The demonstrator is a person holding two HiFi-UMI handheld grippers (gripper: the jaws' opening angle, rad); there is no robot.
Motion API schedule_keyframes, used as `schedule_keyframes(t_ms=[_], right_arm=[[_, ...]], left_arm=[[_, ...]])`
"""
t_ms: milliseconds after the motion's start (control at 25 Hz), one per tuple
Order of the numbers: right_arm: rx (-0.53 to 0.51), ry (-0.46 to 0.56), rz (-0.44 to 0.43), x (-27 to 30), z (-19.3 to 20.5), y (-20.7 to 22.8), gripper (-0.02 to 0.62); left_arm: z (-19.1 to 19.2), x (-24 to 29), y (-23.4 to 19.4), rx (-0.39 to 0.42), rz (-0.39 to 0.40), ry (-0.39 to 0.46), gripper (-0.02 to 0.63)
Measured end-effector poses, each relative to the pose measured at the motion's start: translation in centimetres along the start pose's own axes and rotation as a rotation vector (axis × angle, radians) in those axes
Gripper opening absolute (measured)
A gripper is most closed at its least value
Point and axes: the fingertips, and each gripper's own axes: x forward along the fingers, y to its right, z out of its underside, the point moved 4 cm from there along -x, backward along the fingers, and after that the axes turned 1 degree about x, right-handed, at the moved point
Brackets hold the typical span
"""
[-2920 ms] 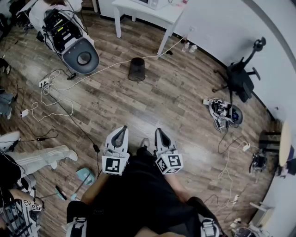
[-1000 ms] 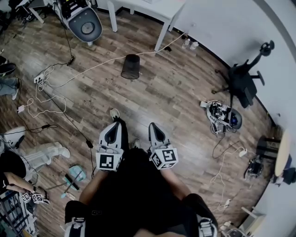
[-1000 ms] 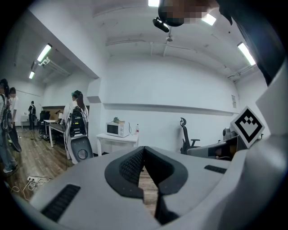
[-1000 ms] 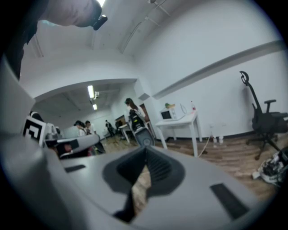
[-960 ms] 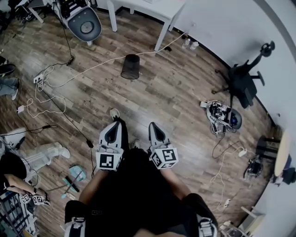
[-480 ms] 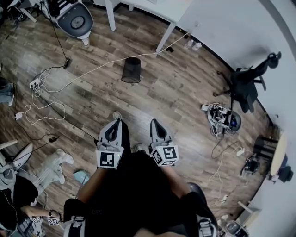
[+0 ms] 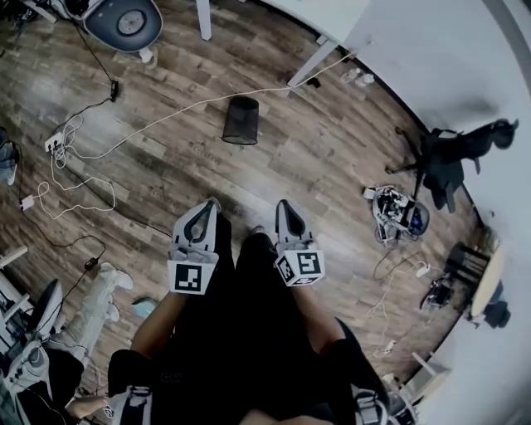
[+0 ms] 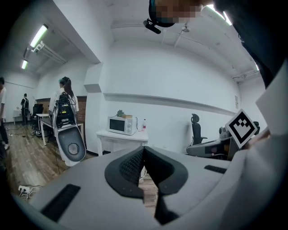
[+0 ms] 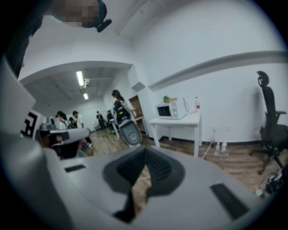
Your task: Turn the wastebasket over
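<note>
The left gripper (image 7: pixel 209 207) and right gripper (image 7: pixel 284 207), at centre frame, are both clenched on nothing. The dark wastebasket (image 7: pixel 241 120) stands well apart at upper centre. The white table (image 7: pixel 307 10) is cut off by the top edge.

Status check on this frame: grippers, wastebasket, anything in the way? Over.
Left gripper and right gripper: jaws shut, both empty. Wastebasket on the floor well ahead, untouched. White cable runs along the floor just beyond it.

No words, numbers or brand names can be read anywhere. The cube (image 7: pixel 187 276) on the left gripper (image 7: pixel 206 209) and the cube (image 7: pixel 301 266) on the right gripper (image 7: pixel 284 207), near 6 o'clock, show only black-and-white square patterns.
</note>
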Motion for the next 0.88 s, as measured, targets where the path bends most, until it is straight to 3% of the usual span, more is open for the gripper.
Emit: schedule_keyframes(t_ms=[240,560,680,880], right_arm=[[-0.053,-0.039,-0.075,5.2,-0.4,2.0,0.032],[-0.151,-0.147,-0.226,12.3,0.4,6.8,0.032],[-0.197,-0.192,-0.272,14.9,1.5,7.9,0.032],[-0.263,-0.266,-0.303,19.5,5.1,8.4,0.032]], left_arm=[[0.8,3.3,-1.2,-0.028,-0.072,-0.011,0.035],[1.7,9.2,-0.5,-0.061,-0.228,-0.009,0.035],[2.2,10.6,-0.8,-0.09,-0.281,-0.007,0.035],[4.1,13.0,-2.3,-0.098,-0.3,-0.005,0.035]])
